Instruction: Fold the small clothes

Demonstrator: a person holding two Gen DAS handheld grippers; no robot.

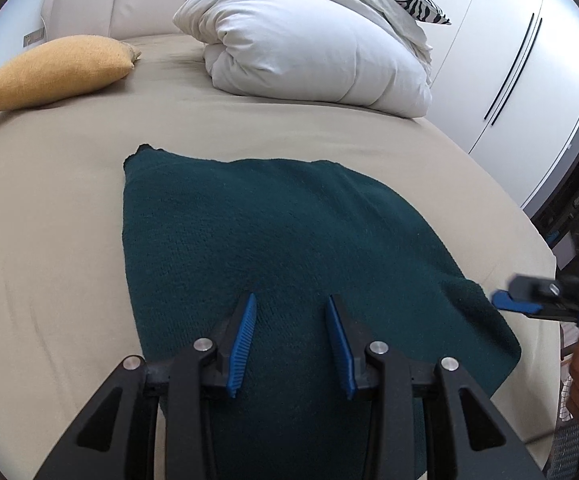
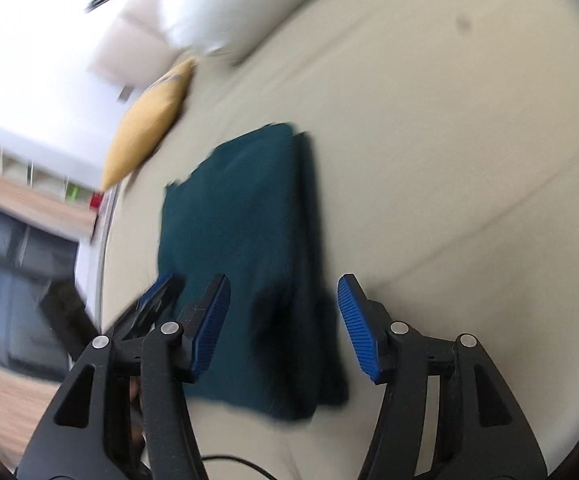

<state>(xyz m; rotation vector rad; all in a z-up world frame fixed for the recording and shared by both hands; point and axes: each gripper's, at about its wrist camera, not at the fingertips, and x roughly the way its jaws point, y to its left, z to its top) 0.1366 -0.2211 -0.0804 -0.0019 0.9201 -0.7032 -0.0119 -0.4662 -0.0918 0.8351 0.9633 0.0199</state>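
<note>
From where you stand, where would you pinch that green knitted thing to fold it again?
Probably the bunched near-right corner of the dark green garment: it lifts slightly off the bed sheet, giving fingers an edge. Come in from the right with the open right gripper.

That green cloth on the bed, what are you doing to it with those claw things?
A person is folding a dark green knitted cloth on a bed, holding a claw-like gripper in each hand. At this moment neither one is gripping it. The left gripper hangs open over the cloth's near part, and the right gripper is open too, near its right side. The cloth looks already folded over, with layers showing along one edge. A yellow pillow and a white duvet sit further back.
</note>
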